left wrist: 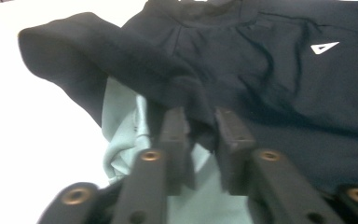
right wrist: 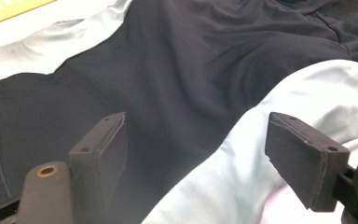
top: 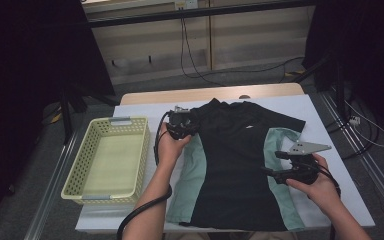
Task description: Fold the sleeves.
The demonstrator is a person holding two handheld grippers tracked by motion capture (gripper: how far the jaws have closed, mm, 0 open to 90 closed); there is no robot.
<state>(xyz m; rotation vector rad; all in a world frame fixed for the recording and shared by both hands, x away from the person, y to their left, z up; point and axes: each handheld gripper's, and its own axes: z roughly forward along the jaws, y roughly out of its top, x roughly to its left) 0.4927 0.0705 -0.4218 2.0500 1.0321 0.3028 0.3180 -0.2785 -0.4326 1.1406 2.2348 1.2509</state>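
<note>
Black-and-green shirt (top: 237,165) flat on table (top: 325,125), left gripper (left wrist: 200,126) pinched narrow on the folded-in left sleeve (left wrist: 121,65), right gripper (right wrist: 196,140) wide apart over right side panel (right wrist: 242,168), yellow basket (top: 75,175) alongside.

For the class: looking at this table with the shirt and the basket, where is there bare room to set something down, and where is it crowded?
Free: the inside of the yellow basket; the white table strip right of the shirt; a narrow white strip between basket and shirt. Crowded: the middle, where the shirt lies spread, the left tool at its folded sleeve and the right tool over its pale side panel.
</note>
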